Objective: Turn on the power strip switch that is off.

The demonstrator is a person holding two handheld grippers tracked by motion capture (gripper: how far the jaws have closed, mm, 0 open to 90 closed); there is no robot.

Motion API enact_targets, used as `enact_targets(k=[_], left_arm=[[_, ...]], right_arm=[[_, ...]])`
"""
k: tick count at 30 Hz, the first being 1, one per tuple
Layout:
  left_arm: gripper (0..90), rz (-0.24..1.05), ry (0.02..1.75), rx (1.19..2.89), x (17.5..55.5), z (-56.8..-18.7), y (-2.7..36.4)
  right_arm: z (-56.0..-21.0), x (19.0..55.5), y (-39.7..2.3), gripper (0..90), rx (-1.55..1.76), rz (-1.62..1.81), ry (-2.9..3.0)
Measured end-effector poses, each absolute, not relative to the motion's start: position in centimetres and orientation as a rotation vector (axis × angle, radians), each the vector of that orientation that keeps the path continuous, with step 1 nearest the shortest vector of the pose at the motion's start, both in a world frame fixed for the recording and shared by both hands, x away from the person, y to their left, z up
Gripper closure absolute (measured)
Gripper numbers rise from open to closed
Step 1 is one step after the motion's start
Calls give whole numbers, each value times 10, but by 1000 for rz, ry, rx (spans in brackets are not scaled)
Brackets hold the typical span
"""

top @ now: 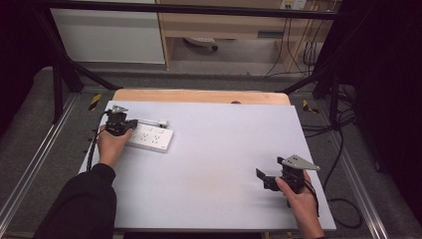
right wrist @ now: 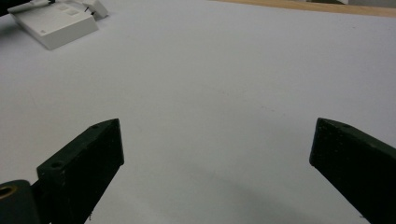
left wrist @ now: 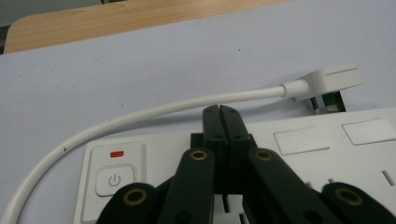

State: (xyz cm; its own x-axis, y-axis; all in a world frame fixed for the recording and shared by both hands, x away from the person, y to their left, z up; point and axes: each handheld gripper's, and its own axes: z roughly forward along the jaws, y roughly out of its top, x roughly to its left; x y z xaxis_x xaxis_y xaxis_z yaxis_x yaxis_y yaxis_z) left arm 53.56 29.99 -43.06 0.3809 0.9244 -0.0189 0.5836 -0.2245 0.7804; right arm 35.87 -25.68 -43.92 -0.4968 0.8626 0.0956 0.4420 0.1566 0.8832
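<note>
Power strip: white power strip [top: 149,137] lies at the left rear of the surface [top: 214,164], its plug [left wrist: 329,81] just beside it.
Left tool: left tool [top: 118,124] rests over the strip, jaws pressed together, empty.
Right tool: right tool [top: 268,178] near front right, jaws wide, empty.
Surface: pale sheet, wooden edge [top: 199,95] behind.
Room: carpeted floor [top: 30,149] and black frame [top: 59,84] around; middle lies open.

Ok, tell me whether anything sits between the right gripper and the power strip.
Nothing visible does. The right gripper has its fingers spread open over bare table mat, and the white power strip lies across that bare stretch at the far left. The left gripper, shut, is already over the strip.
</note>
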Motion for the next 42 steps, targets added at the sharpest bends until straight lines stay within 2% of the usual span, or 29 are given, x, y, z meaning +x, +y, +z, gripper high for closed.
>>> enact_targets(k=[9, 16, 42], left_arm=[[900, 634, 1327, 1907, 536, -433, 303], [900, 608, 1291, 1859, 533, -437, 312], [900, 629, 1249, 1843, 533, -436, 305]], right_arm=[[-439, 359, -257, 34, 1242, 1296, 2006], [-439, 359, -257, 34, 1239, 1296, 2007], [-439, 359, -257, 34, 1238, 1300, 2005]])
